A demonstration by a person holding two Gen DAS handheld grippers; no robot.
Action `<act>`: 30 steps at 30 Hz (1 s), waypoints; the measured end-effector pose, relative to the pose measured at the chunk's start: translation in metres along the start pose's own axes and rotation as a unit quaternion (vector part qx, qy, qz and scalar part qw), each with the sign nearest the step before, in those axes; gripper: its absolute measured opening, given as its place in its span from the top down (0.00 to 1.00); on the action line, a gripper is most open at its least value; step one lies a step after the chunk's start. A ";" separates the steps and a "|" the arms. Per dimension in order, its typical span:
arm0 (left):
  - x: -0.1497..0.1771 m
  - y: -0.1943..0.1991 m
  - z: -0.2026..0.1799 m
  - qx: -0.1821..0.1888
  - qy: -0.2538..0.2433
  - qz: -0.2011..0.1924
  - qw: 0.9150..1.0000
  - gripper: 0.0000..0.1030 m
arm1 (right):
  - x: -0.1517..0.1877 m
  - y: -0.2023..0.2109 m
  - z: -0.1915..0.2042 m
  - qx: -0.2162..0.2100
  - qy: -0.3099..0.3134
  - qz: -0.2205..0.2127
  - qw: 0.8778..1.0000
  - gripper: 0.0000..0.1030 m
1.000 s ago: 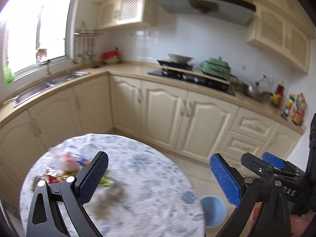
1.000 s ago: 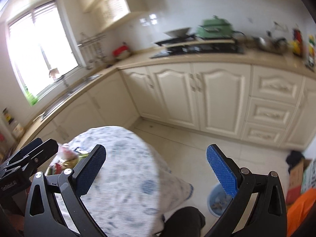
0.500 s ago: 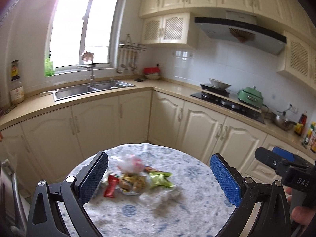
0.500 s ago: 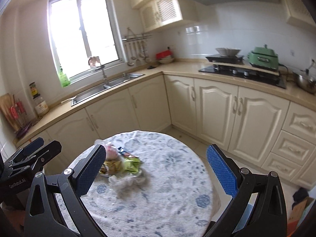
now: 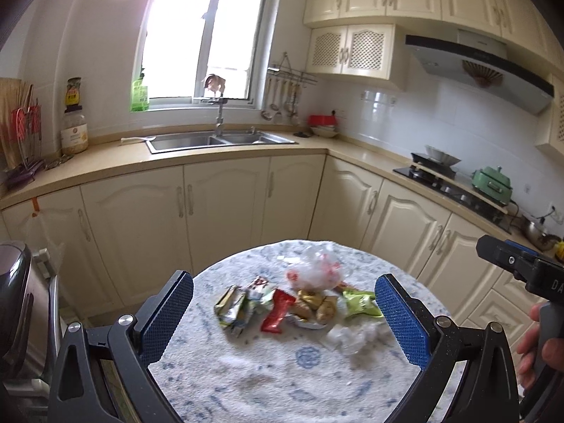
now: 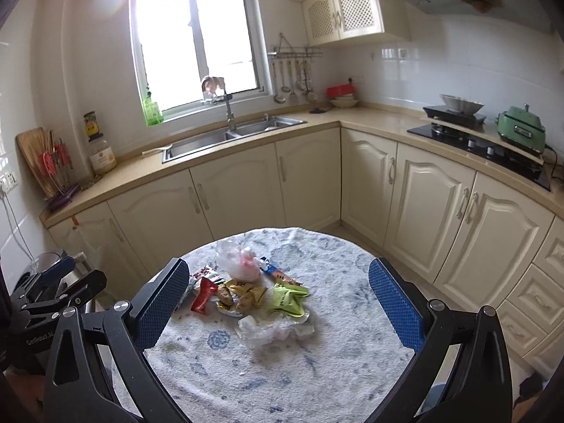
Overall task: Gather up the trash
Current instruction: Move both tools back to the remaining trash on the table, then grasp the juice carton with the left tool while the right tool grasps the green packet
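A pile of trash lies on a round table (image 5: 275,384) (image 6: 335,345) with a blue-patterned white cloth. It holds a red wrapper (image 5: 276,312) (image 6: 202,294), a green wrapper (image 5: 359,305) (image 6: 287,298), a yellow-green packet (image 5: 232,306), brown snack pieces (image 5: 315,306) (image 6: 243,294), a clear bag with pink inside (image 5: 313,269) (image 6: 239,262) and crumpled clear plastic (image 5: 356,338) (image 6: 268,329). My left gripper (image 5: 283,320) is open, above the near side of the pile. My right gripper (image 6: 278,306) is open too, holding nothing.
Cream cabinets run around the room with a steel sink (image 5: 211,139) (image 6: 225,135) under the window and a stove (image 6: 476,134) with a green pot (image 5: 491,181) on the right. A metal appliance (image 5: 17,299) stands at the table's left. A hand (image 5: 532,349) holds the right gripper's handle.
Both views have swung left from the stove side and the floor with a blue bin to face the sink and the table. The trash pile now sits between both pairs of fingers.
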State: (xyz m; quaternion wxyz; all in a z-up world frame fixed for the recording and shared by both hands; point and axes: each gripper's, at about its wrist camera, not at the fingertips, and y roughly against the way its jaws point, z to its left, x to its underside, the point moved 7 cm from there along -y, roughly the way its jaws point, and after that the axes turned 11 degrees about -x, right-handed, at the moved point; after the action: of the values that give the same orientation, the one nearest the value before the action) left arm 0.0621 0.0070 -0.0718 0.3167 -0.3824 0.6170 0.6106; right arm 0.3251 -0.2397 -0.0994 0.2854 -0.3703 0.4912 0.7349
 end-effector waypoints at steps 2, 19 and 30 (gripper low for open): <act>0.002 -0.011 0.004 -0.005 0.002 0.012 1.000 0.01 | 0.005 -0.014 0.000 -0.002 -0.003 0.014 1.000 0.00; 0.019 -0.188 0.019 -0.049 -0.045 0.140 0.988 0.01 | 0.063 -0.139 -0.030 0.018 -0.034 0.144 0.989 0.00; 0.011 -0.305 -0.008 -0.029 -0.103 0.188 0.976 0.02 | 0.093 -0.210 -0.065 0.046 -0.074 0.205 0.975 0.09</act>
State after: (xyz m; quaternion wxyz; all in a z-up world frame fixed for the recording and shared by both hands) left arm 0.3193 0.0093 -0.2364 0.2473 -0.2035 0.6238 0.7129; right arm 0.4538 -0.2206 -0.2993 0.1810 -0.1936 0.5671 0.7798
